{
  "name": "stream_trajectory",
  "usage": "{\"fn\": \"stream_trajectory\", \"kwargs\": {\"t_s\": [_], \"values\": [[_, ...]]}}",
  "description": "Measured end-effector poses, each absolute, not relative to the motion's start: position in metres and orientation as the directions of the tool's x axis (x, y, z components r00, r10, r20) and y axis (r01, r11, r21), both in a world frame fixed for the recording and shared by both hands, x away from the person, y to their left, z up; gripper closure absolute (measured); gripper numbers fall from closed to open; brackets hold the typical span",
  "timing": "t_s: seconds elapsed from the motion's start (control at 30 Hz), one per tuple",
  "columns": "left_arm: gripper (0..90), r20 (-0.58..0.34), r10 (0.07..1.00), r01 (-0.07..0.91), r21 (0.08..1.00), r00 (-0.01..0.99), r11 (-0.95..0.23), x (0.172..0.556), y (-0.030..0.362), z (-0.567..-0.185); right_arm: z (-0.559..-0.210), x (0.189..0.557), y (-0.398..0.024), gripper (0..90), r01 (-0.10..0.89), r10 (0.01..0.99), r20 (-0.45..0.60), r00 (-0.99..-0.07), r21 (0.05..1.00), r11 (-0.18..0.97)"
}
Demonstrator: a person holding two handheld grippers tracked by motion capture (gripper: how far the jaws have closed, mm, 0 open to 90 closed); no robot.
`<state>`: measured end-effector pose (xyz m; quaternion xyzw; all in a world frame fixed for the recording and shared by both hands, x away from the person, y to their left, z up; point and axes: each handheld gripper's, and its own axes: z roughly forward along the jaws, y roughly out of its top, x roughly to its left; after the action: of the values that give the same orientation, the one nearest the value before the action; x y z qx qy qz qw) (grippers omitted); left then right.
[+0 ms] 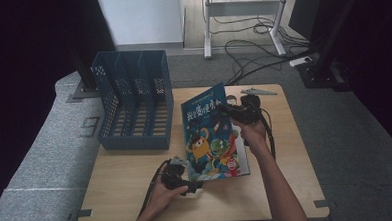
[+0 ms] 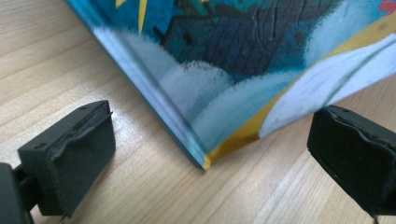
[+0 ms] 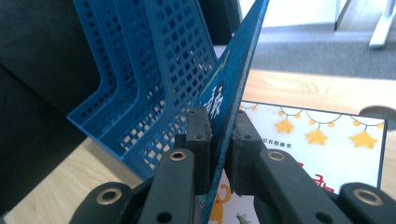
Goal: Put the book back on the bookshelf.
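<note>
1. The picture book [image 1: 210, 135] is tilted up on the wooden surface [image 1: 127, 188], its far edge raised, beside the blue file rack [image 1: 133, 100]
2. Its raised cover edge is clamped between the closed right tongs [image 3: 220, 140]
3. The left tongs [image 2: 205, 149] are held open around the book's near corner, untouched by the pads

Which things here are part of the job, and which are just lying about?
In the job:
blue illustrated picture book
blue perforated plastic file rack
right claw, shut on its cover
left claw, open at its corner

Lying about:
grey three-cornered plate
floor cables
</note>
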<state>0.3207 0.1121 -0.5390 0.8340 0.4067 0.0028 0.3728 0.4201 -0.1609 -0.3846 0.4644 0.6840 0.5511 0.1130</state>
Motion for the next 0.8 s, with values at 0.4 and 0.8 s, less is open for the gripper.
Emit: {"fn": "stream_trajectory", "kwargs": {"t_s": [0.4,0.8], "values": [[1.9,-0.28,0.696,0.673,0.63,0.662,-0.387,0.321,0.109,-0.54,-0.383,0.413,-0.165,79.8,0.464,0.75,0.331,-0.573,0.885,-0.037],[1.9,-0.26,0.71,0.668,0.638,0.655,-0.383,0.322,0.104,-0.54,-0.384,0.409,-0.172,80.0,0.428,0.741,0.326,-0.587,0.902,-0.057]]}}
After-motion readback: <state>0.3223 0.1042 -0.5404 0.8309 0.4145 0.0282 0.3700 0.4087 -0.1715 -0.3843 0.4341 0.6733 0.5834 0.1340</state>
